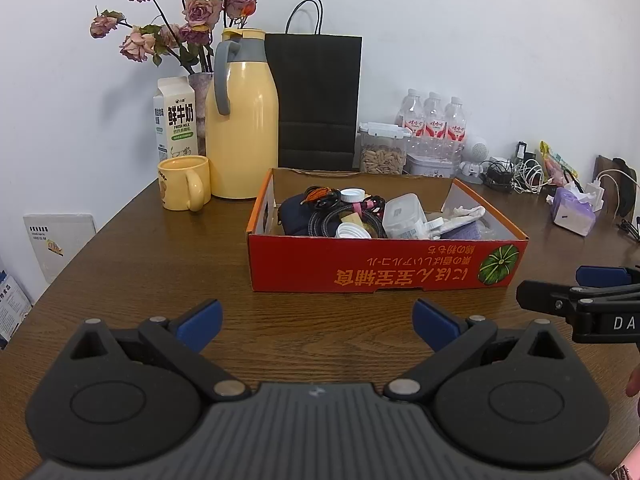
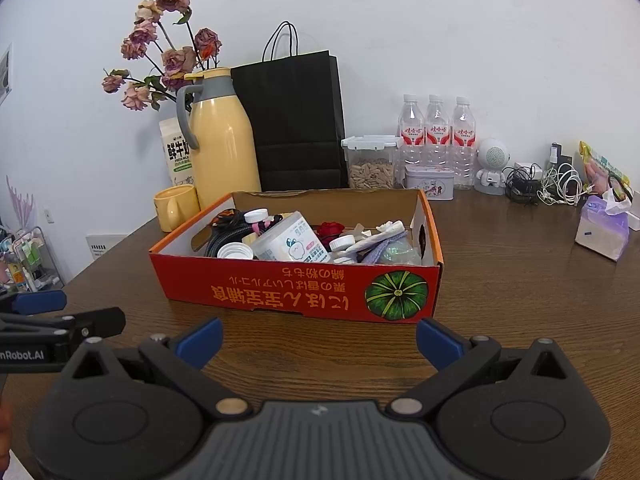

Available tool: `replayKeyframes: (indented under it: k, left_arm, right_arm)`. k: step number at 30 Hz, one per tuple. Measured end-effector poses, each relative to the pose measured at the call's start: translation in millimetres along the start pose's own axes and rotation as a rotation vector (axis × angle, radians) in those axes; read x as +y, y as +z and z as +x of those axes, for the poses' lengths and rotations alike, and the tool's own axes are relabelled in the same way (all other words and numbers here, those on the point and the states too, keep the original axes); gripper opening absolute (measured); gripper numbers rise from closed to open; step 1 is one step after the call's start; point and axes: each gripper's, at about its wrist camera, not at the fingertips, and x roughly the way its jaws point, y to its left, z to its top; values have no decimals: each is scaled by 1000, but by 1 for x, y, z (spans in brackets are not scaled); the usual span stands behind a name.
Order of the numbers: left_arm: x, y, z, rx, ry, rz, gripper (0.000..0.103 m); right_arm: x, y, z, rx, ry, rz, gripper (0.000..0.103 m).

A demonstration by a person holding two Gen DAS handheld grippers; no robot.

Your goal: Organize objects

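Milk carton [image 1: 176, 120] reads "FRESH MILK"; red box [image 1: 384, 264] sits mid-frame above the left gripper [image 1: 318, 324] and right gripper [image 2: 319, 342], both spread wide, empty.

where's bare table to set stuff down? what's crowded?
Free: the wood strip between the red box and both open grippers, left gripper, right gripper; also right of the box, before the tissue pack. Crowded: back wall, thermos through bottles to the cables; box is full.
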Motion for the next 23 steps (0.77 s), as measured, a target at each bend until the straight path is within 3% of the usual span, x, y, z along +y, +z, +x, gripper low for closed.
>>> replayKeyframes:
  k: [23]
  left_arm:
    - [-3,-3,1,10,7,1,103]
  right_arm:
    - [-2,-4,2,6,-1,2,103]
